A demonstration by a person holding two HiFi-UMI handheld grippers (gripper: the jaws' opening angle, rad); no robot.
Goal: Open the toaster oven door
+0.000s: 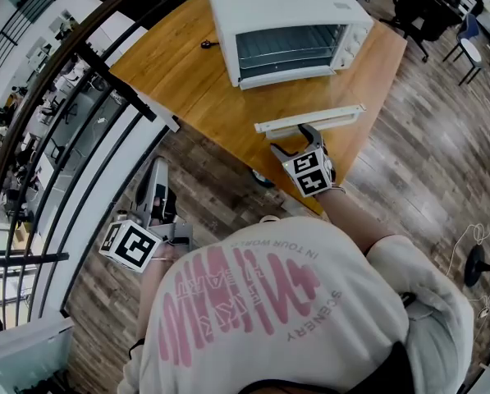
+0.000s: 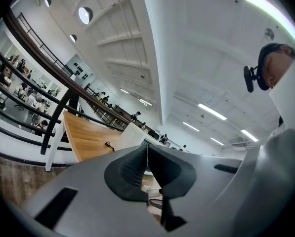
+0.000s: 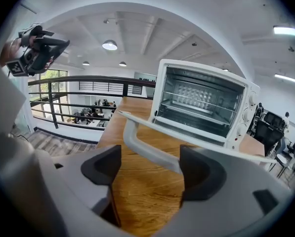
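The white toaster oven [image 1: 290, 27] stands at the far side of the wooden table [image 1: 171, 72]. Its door [image 1: 310, 119] is swung down and lies flat, so the wire rack inside [image 3: 196, 100] shows. My right gripper [image 1: 295, 140] is at the door's front edge, pointing down towards it. In the right gripper view the door's white handle [image 3: 147, 149] runs across the gap between the pads of that gripper [image 3: 149, 167], and neither pad presses on it. My left gripper [image 1: 156, 171] is held off the table's left side, and in its own view the left gripper [image 2: 147, 154] has its pads together on nothing.
A dark railing [image 1: 80, 56] curves along the left, close to my left gripper. A black cable end [image 1: 209, 45] lies on the table left of the oven. Office chairs [image 1: 441, 6] stand beyond the table's right corner. A black stand base [image 1: 483, 265] sits on the floor at the right.
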